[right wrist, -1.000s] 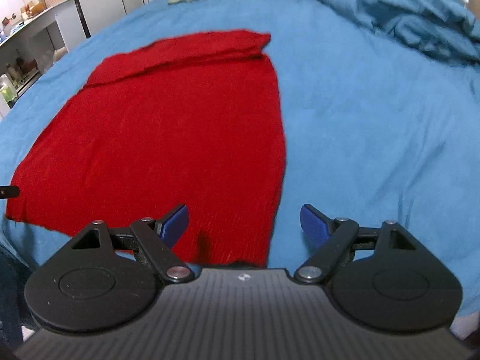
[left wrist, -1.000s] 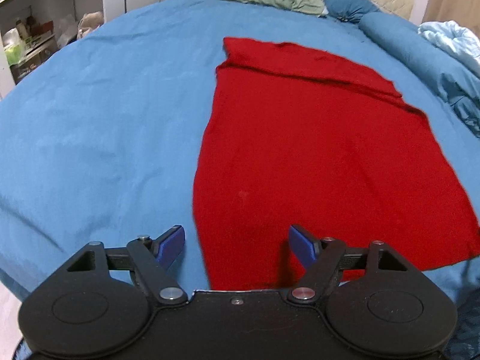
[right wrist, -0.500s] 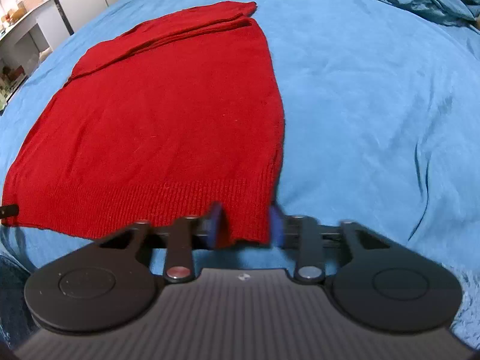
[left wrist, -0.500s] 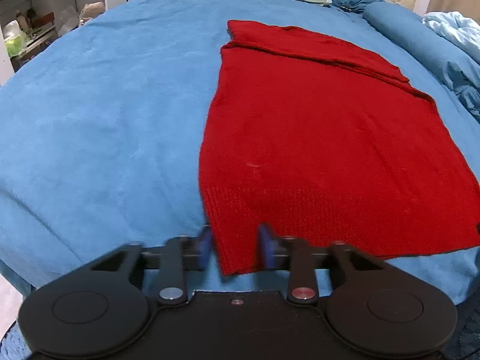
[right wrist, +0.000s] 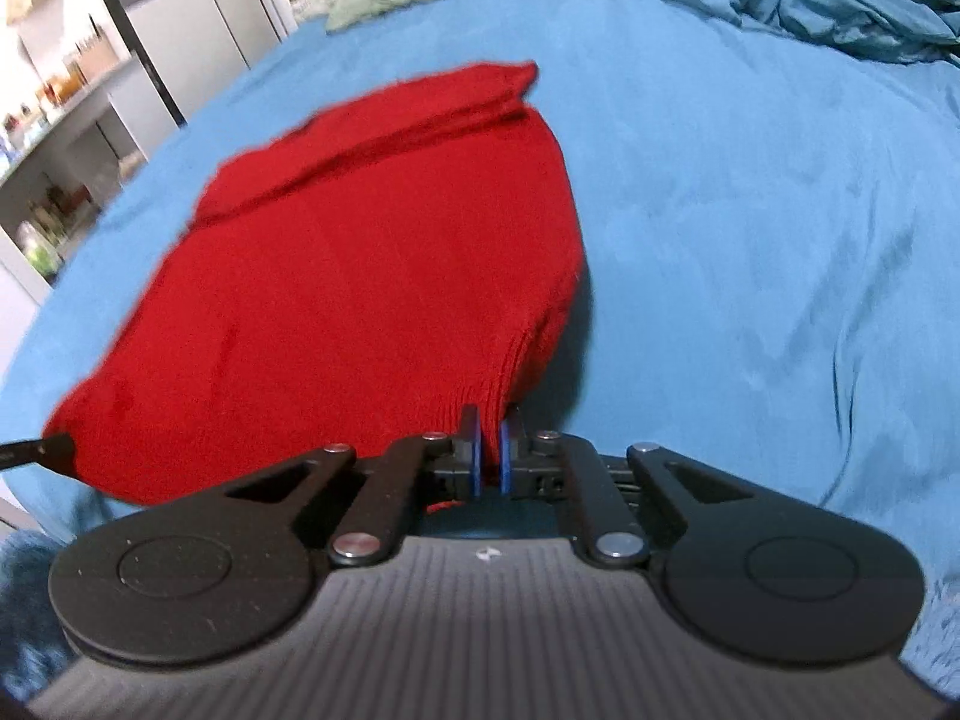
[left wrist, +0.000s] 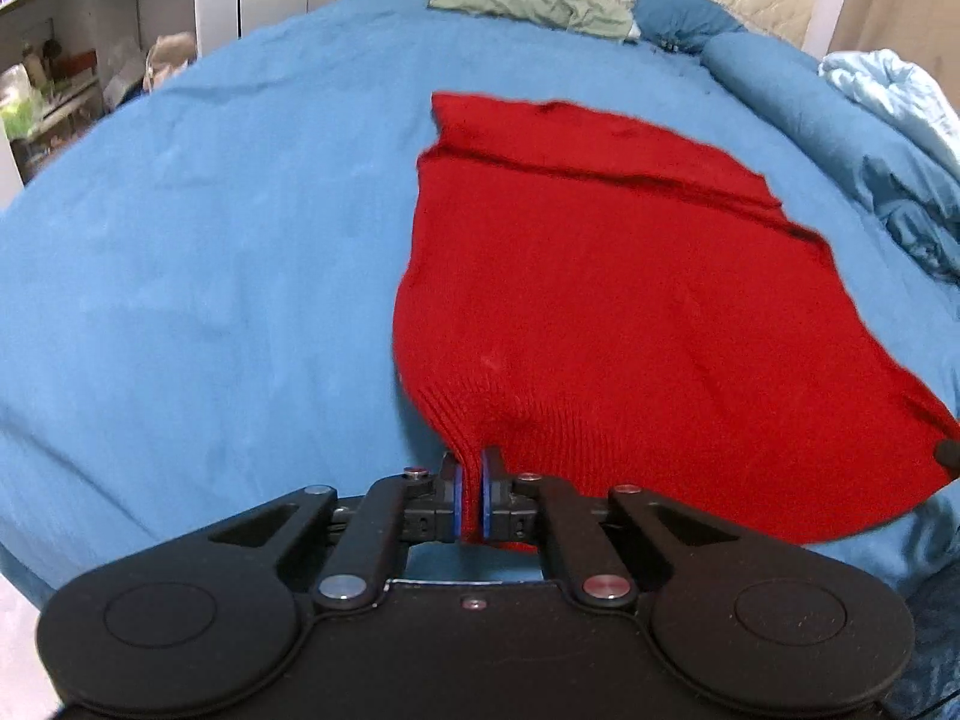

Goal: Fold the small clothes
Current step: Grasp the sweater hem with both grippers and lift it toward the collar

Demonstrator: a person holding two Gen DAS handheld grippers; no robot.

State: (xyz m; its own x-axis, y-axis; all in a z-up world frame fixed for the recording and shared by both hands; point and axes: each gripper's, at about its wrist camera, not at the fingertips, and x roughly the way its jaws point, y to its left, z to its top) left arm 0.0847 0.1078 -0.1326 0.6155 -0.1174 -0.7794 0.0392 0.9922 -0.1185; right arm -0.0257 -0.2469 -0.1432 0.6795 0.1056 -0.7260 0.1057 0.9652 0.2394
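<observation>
Both grippers, left gripper [left wrist: 471, 495] and right gripper [right wrist: 491, 461], pinch the red sweater's [left wrist: 606, 300] hem corners; apparently no readable writing.

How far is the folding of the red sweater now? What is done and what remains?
Done: the red knit sweater lies spread on the blue bedsheet, its far end already turned over in a band. In hand: the left gripper and right gripper are each shut on a near hem corner, and the hem is raised off the sheet. Left: probably carry the hem toward the far end, lay it down and release.
</observation>
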